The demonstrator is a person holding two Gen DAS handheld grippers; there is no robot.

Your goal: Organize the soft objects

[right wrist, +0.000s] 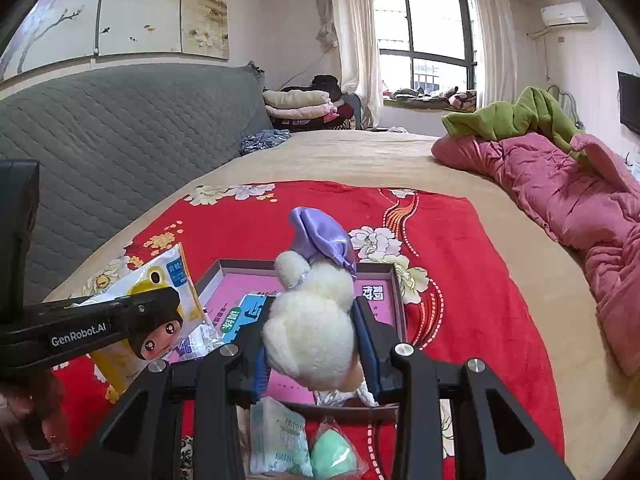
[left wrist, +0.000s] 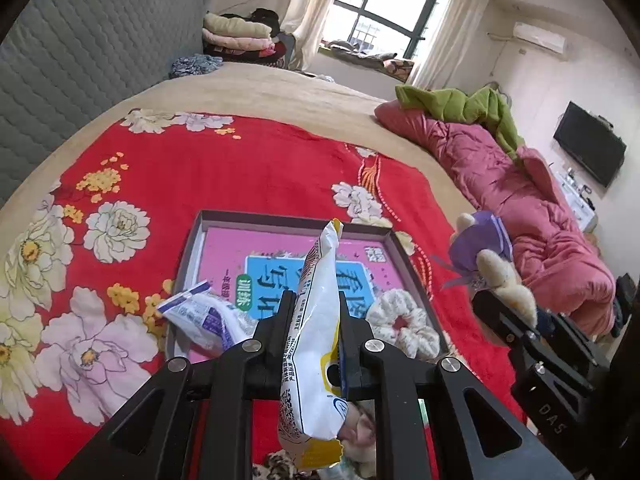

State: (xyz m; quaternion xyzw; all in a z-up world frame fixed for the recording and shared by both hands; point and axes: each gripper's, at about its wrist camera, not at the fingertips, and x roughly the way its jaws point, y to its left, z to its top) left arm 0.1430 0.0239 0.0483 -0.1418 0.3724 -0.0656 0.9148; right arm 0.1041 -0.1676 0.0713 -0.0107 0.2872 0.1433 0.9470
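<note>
In the left wrist view my left gripper is shut on a white and yellow packet that stands upright between its fingers. Just beyond it lies a shallow tray with a pink printed bottom. In the tray are a white and blue tissue packet and a cream scrunchie. My right gripper is shut on a cream plush toy with a purple satin hat, held over the tray. The left gripper with its packet shows at the left.
The tray rests on a red floral blanket spread on a beige bed. A small tissue pack and a mint-green sponge lie near the tray's front edge. A pink quilt lies along the right, a grey quilted headboard on the left.
</note>
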